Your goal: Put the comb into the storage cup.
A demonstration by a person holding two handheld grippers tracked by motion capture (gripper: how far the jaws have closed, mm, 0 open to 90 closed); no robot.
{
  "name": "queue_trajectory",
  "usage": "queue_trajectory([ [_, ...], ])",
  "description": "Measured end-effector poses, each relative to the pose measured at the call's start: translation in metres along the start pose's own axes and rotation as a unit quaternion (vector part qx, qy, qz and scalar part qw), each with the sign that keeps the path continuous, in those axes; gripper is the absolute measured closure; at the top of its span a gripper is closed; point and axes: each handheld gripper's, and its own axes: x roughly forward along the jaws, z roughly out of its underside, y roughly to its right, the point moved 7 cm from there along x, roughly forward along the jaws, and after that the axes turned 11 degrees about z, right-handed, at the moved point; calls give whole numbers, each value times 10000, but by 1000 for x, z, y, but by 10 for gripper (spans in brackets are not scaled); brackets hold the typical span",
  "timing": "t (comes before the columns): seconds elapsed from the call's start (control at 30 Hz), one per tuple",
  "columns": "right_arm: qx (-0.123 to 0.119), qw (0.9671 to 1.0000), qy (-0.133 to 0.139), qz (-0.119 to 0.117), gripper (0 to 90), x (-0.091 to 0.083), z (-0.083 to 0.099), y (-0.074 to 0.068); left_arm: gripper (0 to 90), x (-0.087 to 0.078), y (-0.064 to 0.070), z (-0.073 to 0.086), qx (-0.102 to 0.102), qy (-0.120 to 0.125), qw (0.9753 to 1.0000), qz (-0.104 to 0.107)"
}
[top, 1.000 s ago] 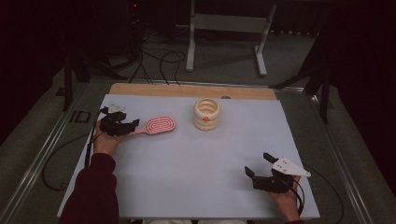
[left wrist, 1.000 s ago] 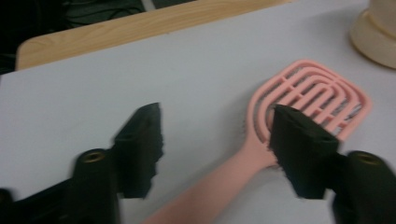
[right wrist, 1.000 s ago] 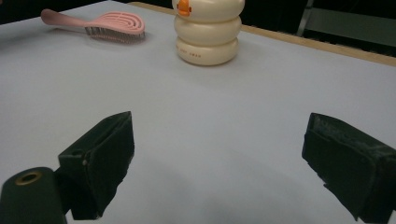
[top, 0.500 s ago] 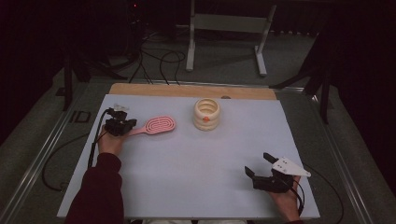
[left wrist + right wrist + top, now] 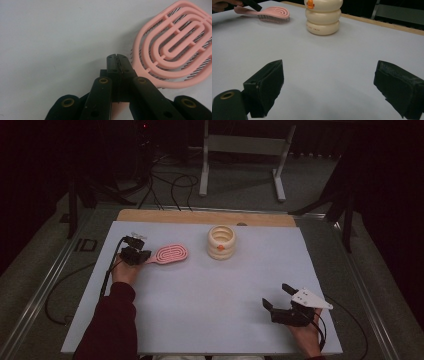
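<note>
A: Looking at the left of the high view, I see the left gripper (image 5: 136, 255) with its jaws pressed together on the handle of the pink hairbrush (image 5: 171, 254), which lies flat on the sheet.

B: Yes. In the left gripper view the jaws meet, and the brush handle comes out pink under them. The brush head with its oval ribs fills the upper right there. How will it handle, do you think?

A: I judge it light, made of stiff plastic, with soft bristles below. The handle is the good place to hold; the open ribs would catch a jaw. Smooth plastic may turn in a narrow pinch.

B: And the right gripper (image 5: 281, 302)?

A: It rests at the lower right, its jaws spread wide and holding nothing.

B: The surface is a pale matte sheet (image 5: 210, 310) on a wooden table. A cream ringed container (image 5: 221, 241) stands upright near the top centre. The room behind is dark, with cables (image 5: 170, 182) on the floor and a metal stand (image 5: 245, 150).
</note>
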Motion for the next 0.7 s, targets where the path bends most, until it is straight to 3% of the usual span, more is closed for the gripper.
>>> queue_trajectory([
  [0.37, 0, 10000, 3, -10, 93, 0, 0, -1, 899, 1, 6, 1, 110, -43, 9999, 92],
  [0.7, 2, 10000, -3, -14, 93, 1, 0, -1, 899, 0, 8, 3, 91, -127, 9998, 120],
])
